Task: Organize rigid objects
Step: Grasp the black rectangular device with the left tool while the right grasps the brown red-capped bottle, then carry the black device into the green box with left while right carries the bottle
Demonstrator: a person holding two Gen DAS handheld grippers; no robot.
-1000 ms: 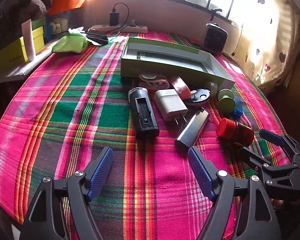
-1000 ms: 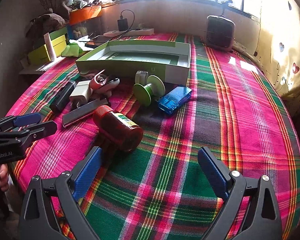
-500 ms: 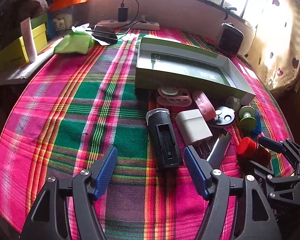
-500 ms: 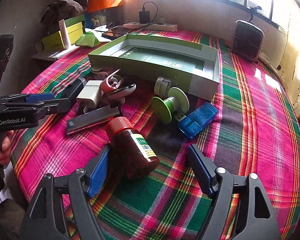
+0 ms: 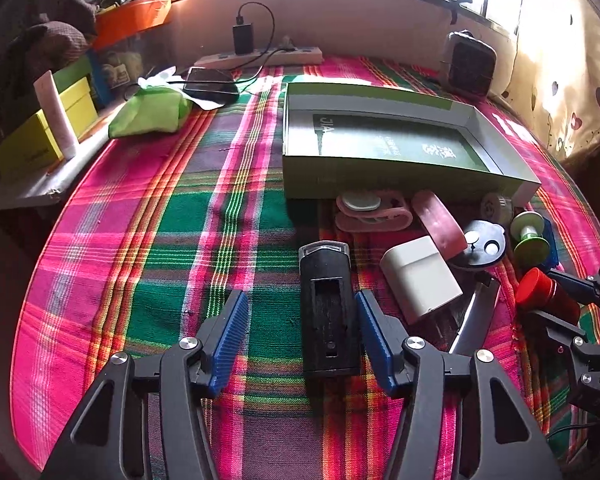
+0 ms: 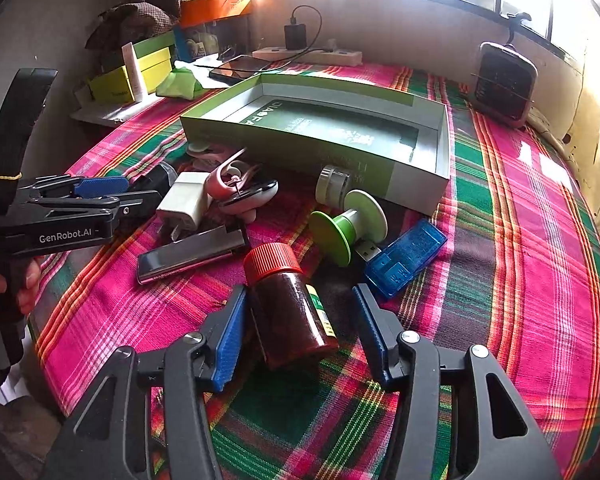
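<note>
1. Two grippers are seen closing: the left gripper (image 5: 300, 334) around one black case (image 5: 329, 308), the right gripper (image 6: 300, 334) around one red-capped bottle (image 6: 288, 304); neither is yet clamped.
2. One blue USB stick (image 6: 404, 258) is shown whole only in the right view; the left view hides most of it.
3. One green box (image 5: 380, 168) is set on a plaid cloth (image 5: 160, 240) below windows.
</note>
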